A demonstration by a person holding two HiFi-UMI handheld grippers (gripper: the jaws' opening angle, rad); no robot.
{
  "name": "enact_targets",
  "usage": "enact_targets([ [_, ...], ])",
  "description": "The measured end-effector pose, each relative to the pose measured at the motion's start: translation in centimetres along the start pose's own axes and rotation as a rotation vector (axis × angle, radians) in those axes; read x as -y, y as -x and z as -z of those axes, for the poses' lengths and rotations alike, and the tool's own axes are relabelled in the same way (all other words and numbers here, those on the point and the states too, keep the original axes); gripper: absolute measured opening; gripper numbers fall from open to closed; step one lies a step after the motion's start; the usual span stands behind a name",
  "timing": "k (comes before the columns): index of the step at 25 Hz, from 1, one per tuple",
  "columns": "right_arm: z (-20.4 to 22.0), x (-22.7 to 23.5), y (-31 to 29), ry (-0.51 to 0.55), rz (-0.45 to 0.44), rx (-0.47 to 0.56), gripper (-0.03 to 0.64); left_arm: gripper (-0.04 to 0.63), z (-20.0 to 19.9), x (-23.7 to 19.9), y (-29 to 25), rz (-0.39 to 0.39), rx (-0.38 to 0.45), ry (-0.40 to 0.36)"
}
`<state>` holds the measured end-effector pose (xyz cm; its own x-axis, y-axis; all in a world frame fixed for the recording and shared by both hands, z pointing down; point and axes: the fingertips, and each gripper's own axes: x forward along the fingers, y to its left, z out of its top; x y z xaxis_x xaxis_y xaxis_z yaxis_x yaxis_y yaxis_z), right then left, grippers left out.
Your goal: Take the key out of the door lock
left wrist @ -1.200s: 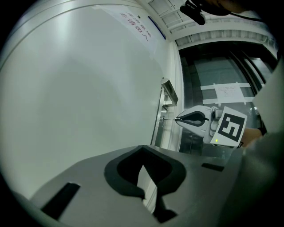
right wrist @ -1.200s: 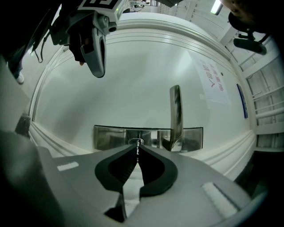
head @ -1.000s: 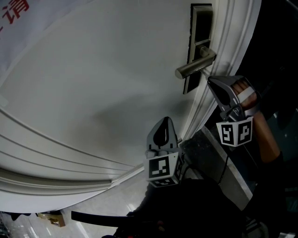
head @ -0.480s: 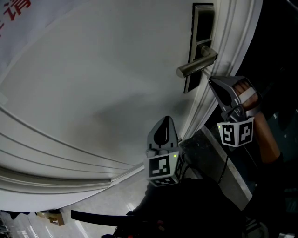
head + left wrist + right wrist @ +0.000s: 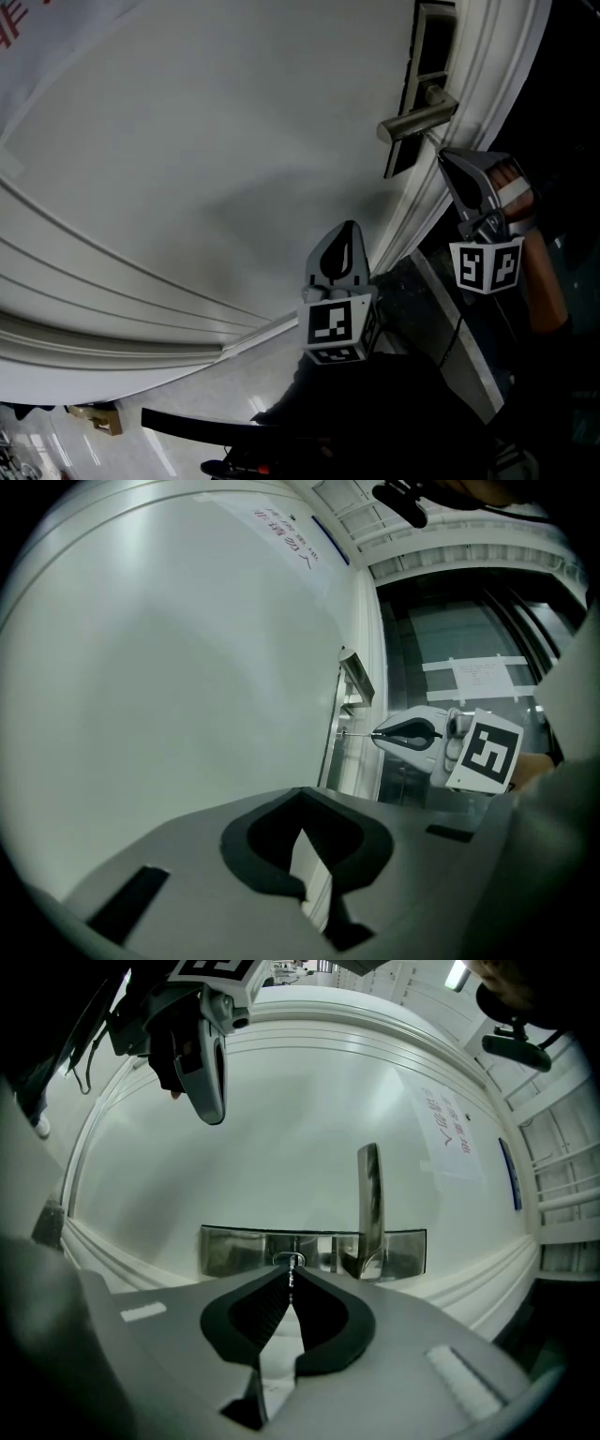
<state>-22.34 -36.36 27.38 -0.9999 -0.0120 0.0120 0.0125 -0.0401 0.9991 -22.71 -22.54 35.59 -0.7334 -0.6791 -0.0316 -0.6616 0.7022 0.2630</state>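
Carefully does it: my right gripper (image 5: 290,1283) is pinched closed on the key (image 5: 356,734). Its thin metal shaft runs from the jaw tips into the keyhole in the shiny lock plate (image 5: 234,1249), just beside the lever handle (image 5: 368,1204). To do this well I'd pull straight back along the shaft, with no twist or sag, since a slim key will likely bind if levered sideways. My hold seems to be on the very end, so it could slip; I'd go slowly. The key shows as a narrow, silvery sliver, mostly hidden by the pads. My left gripper (image 5: 303,830) hangs low by the white door (image 5: 206,141), jaws together on nothing.
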Motion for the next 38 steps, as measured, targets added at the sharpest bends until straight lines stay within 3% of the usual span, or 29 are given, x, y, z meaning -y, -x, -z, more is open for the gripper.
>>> enact_targets([
  [21, 0.3, -0.2, 0.0, -0.003, -0.005, -0.013, 0.012, -0.001, -0.5, -1.6, -0.1, -0.037, 0.011, 0.023],
  [30, -0.6, -0.2, 1.8, -0.070, 0.022, -0.011, 0.012, 0.000, -0.6, -1.5, 0.1, -0.039, 0.003, 0.012],
  [33, -1.4, -0.3, 3.2, -0.146, 0.046, -0.009, 0.012, 0.000, -0.3, -1.1, 0.1, -0.036, -0.024, 0.023],
  [38, -2.6, -0.6, 5.5, -0.448, 0.118, -0.029, 0.012, -0.001, -0.1, 0.2, -0.3, 0.015, -0.049, -0.008],
])
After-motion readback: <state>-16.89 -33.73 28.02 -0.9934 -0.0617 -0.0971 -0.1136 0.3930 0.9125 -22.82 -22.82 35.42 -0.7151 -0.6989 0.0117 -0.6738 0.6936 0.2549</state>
